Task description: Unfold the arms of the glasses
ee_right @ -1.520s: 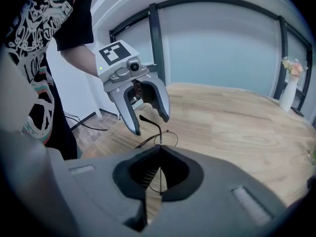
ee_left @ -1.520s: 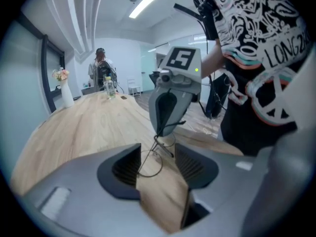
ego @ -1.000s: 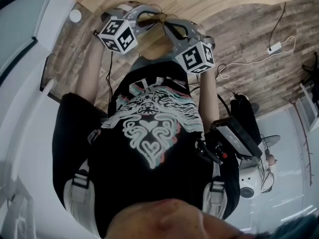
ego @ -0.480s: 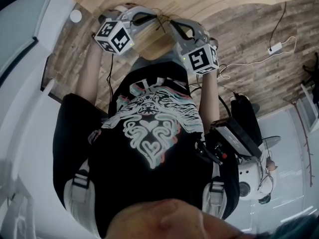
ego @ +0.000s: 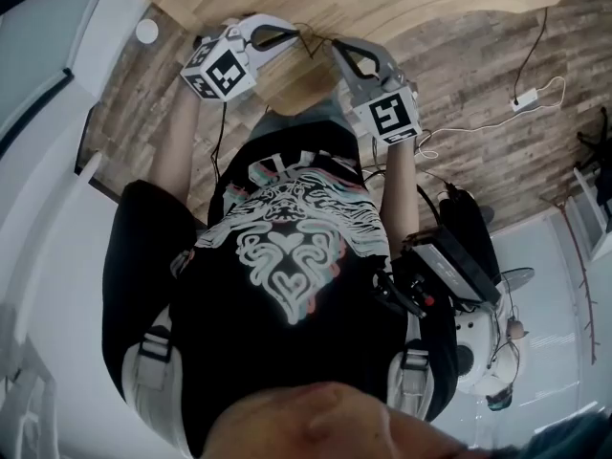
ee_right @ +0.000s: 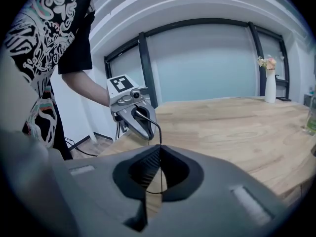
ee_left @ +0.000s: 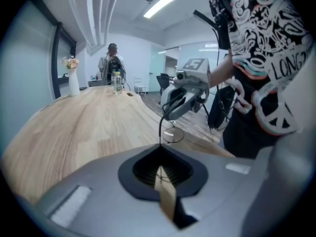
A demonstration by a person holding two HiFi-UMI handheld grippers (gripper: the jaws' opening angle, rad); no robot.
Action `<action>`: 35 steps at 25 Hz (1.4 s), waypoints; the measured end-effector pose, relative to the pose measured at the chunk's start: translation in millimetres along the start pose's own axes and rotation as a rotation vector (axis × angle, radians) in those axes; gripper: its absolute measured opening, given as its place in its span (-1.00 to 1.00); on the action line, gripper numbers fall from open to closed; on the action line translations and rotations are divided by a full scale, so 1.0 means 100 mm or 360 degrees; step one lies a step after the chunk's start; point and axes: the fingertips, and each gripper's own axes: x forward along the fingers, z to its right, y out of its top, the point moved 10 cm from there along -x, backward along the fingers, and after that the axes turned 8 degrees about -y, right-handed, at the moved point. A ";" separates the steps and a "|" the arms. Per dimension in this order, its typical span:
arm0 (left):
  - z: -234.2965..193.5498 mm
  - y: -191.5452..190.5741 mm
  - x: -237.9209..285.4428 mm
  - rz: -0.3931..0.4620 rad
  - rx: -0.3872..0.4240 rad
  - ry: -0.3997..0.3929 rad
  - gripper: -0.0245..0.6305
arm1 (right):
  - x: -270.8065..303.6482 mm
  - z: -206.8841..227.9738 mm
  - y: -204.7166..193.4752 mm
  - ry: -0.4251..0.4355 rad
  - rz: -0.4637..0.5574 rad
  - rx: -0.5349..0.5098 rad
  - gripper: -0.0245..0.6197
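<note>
Glasses [ee_left: 172,135], a thin black wire-rimmed pair, hang in the air between the two tools, just above the near edge of the light wooden table [ee_left: 79,127]. The left gripper [ee_left: 160,149] has its jaws pressed together on a fine black wire that rises from their tips toward the other tool, with one round lens showing beside it. The right gripper [ee_right: 160,149] is likewise clamped on a thin wire of the frame. Which part each one pinches is hard to tell; the left probably has the end of an arm and the right the front by a lens. The step in hand looks like swinging that arm out on its hinge. To do it well, one tool should stay put as the anchor while the other travels in a gentle arc about the hinge rather than pulling straight away, since wire this slight would likely bend or slip. Staying low over the wood keeps any drop harmless.
</note>
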 end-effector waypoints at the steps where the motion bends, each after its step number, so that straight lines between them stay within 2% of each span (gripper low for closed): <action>1: 0.00 -0.01 0.00 0.0013 -0.0028 -0.0003 -0.96 | 0.00 0.01 -0.01 0.0000 0.0007 0.0016 -0.92; 5: -0.05 0.05 -0.02 0.0112 -0.0107 -0.0016 -0.96 | -0.01 0.04 -0.05 0.0007 0.0027 0.0083 -0.92; 15: -0.16 -0.14 -0.12 0.0373 -0.0596 0.0019 -0.96 | 0.00 0.18 -0.15 0.0019 0.0065 0.0386 -0.92; 17: -0.19 -0.19 -0.12 0.0424 -0.0724 0.0025 -0.96 | 0.00 0.22 -0.21 0.0023 0.0093 0.0502 -0.92; 21: -0.27 -0.31 -0.08 0.0492 -0.1127 -0.0067 -0.96 | 0.02 0.32 -0.31 0.0023 0.0126 0.0773 -0.92; 25: -0.31 -0.38 -0.10 0.0610 -0.1377 -0.0099 -0.96 | 0.06 0.40 -0.36 0.0023 0.0139 0.0979 -0.92; 28: -0.34 -0.41 -0.12 0.0689 -0.1496 -0.0104 -0.96 | 0.07 0.43 -0.42 0.0026 0.0154 0.1081 -0.92; 35: -0.38 -0.45 -0.08 0.0740 -0.1696 -0.0100 -0.96 | 0.07 0.48 -0.51 0.0005 0.0181 0.1229 -0.92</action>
